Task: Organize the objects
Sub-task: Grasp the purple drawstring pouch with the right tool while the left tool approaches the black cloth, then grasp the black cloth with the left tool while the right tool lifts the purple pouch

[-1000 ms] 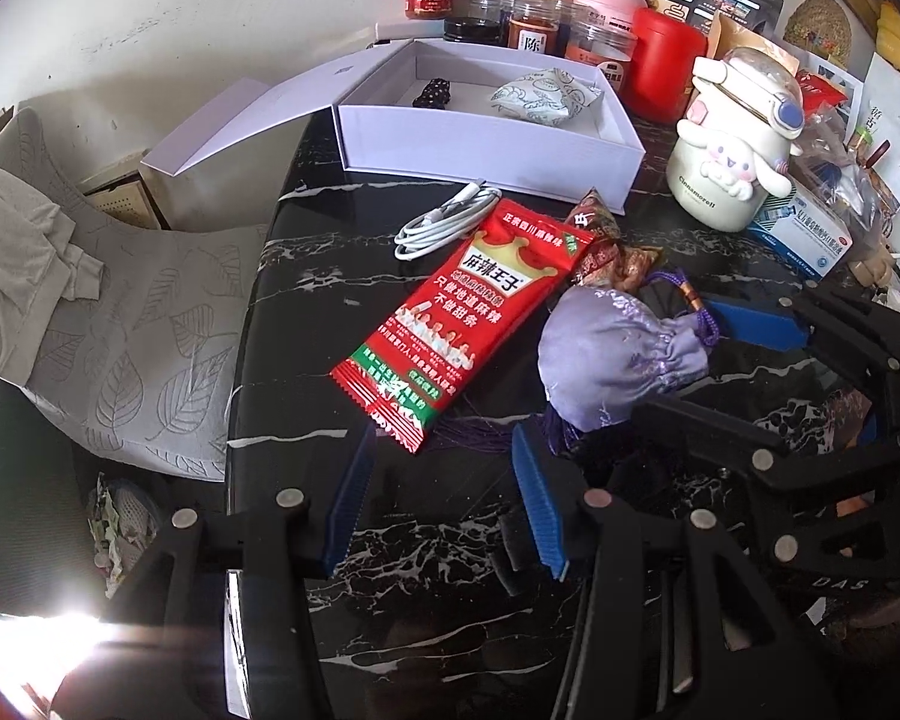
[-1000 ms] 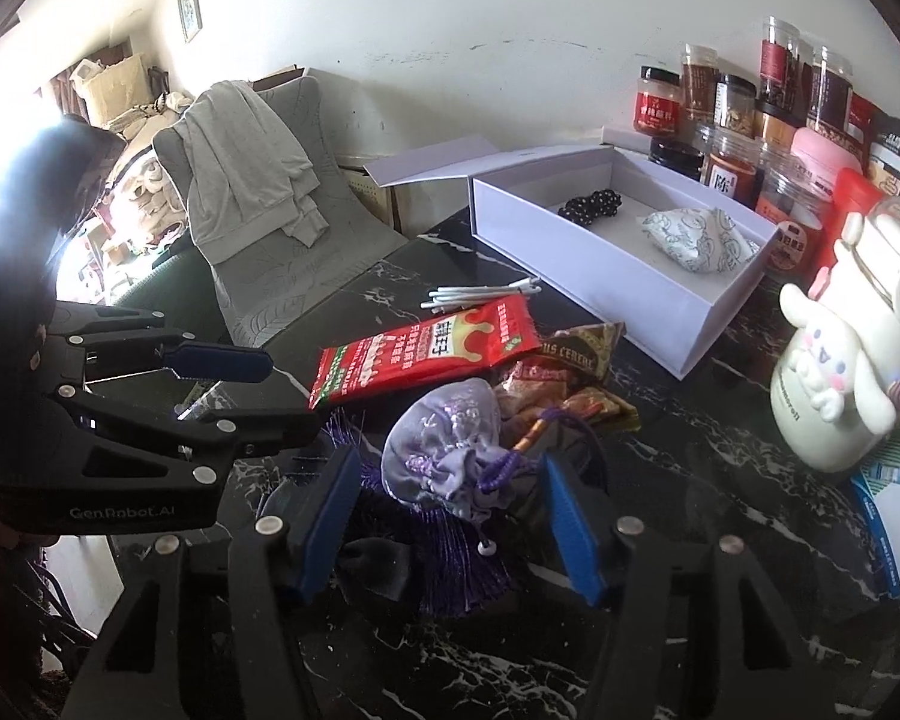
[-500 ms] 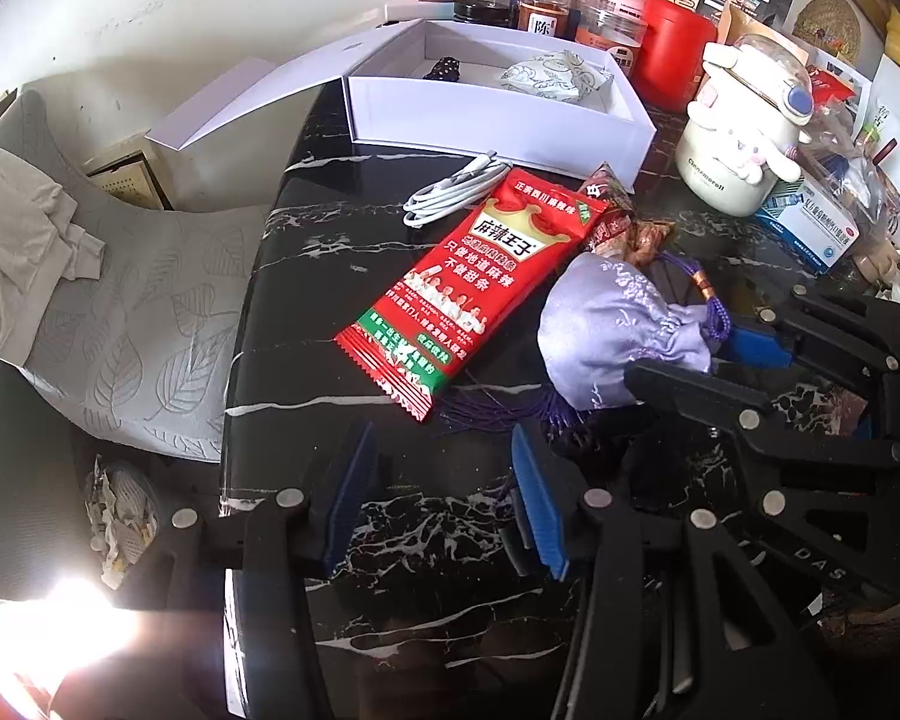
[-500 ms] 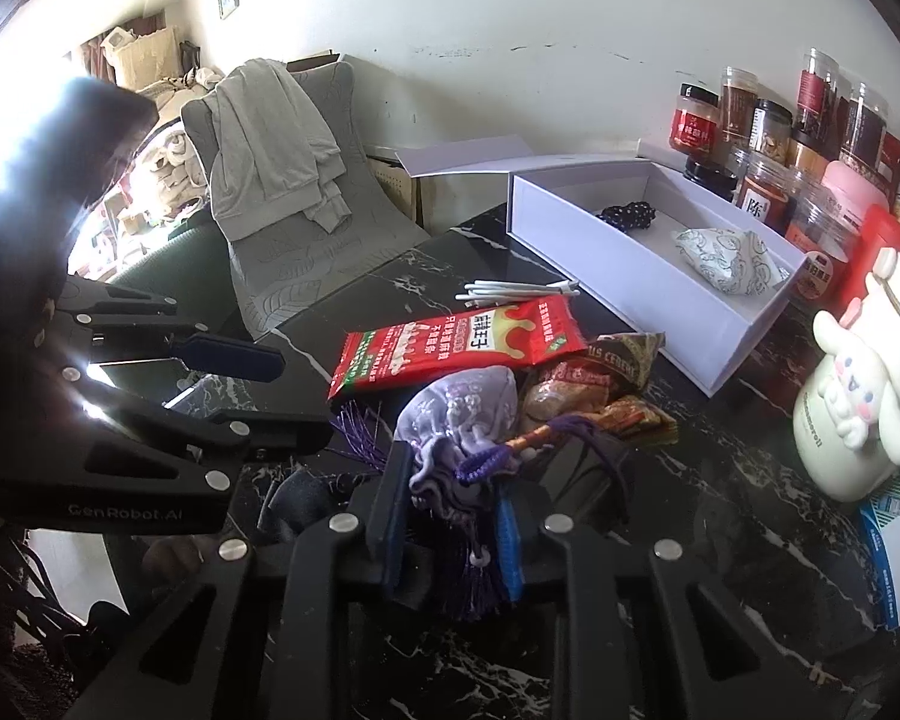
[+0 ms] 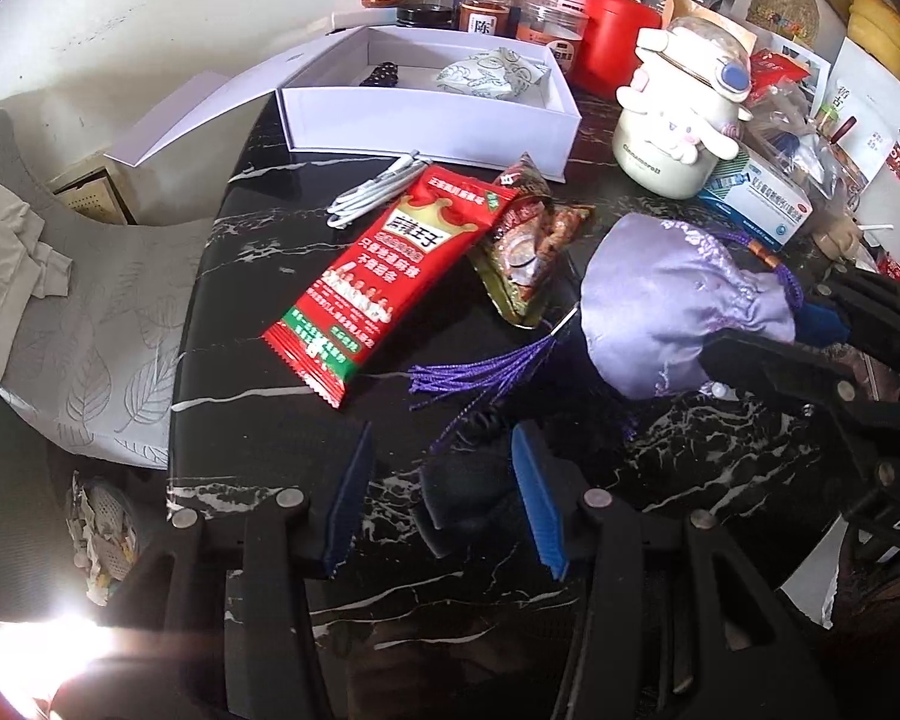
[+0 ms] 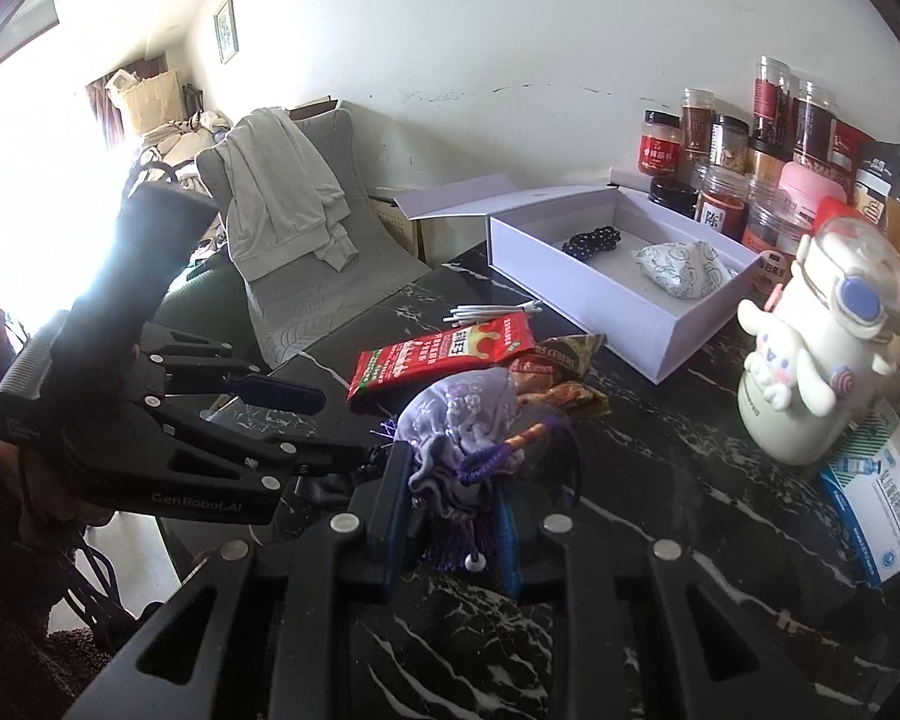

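A lilac embroidered drawstring pouch [image 6: 462, 420] with a purple tassel hangs just above the black marble table [image 5: 258, 420]. My right gripper [image 6: 450, 528] is shut on its gathered neck. In the left wrist view the pouch [image 5: 672, 312] is at the right, with the right gripper [image 5: 810, 336] behind it. My left gripper [image 5: 444, 504] stands open low over the table's front, and a dark soft thing [image 5: 468, 498] lies between its fingers, untouched by the left one. An open white box [image 5: 426, 126] at the back holds a black beaded item [image 5: 381, 73] and a patterned pouch [image 5: 492, 75].
A red snack packet [image 5: 390, 276], brown snack packets [image 5: 528, 240] and a coiled white cable [image 5: 372, 195] lie mid-table. A cream character bottle [image 5: 678, 120], a blue-white medicine box [image 5: 762, 198] and several jars [image 5: 480, 0] crowd the back right. A grey-covered chair [image 5: 90, 300] stands left.
My right gripper went from open around the lilac pouch to shut on its neck, then raised it off the table. The left gripper shifted slightly and stayed open.
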